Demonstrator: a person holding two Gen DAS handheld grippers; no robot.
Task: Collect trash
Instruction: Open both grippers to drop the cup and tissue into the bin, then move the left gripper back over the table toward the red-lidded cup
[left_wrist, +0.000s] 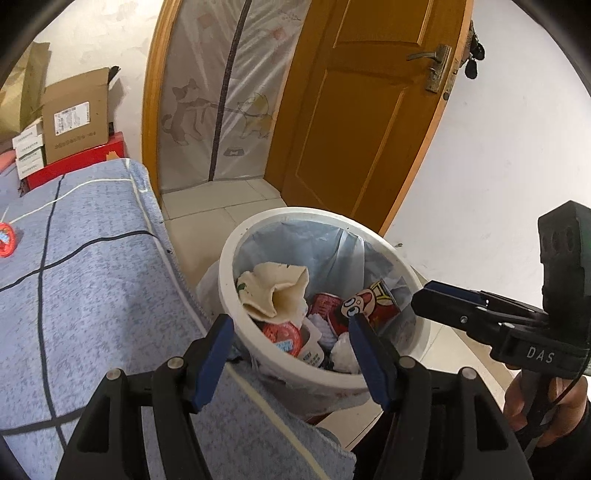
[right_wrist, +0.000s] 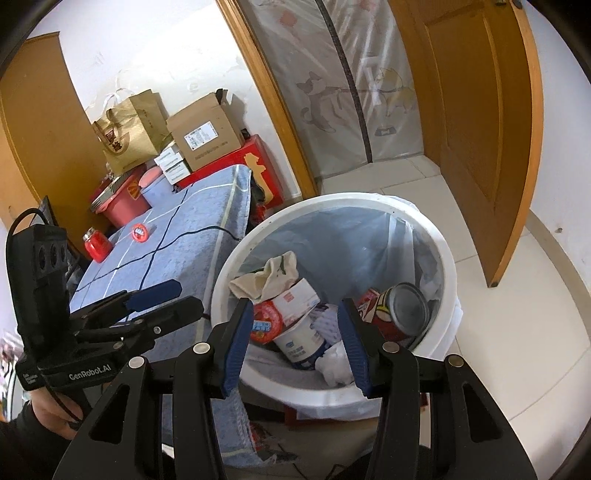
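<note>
Claws, left (left_wrist: 291, 334) and right (right_wrist: 295, 325), both spread, empty, above white bin (left_wrist: 236, 258) beside blue-clothed table (left_wrist: 92, 258), wooden door (left_wrist: 362, 110) behind.

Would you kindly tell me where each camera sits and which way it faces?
Left wrist: on the left gripper, looking down into the bin; the right gripper shows at right.
Right wrist: on the right gripper, above the same bin; the left gripper shows at left.
Shared: bin, can, blue cloth, door.
</note>
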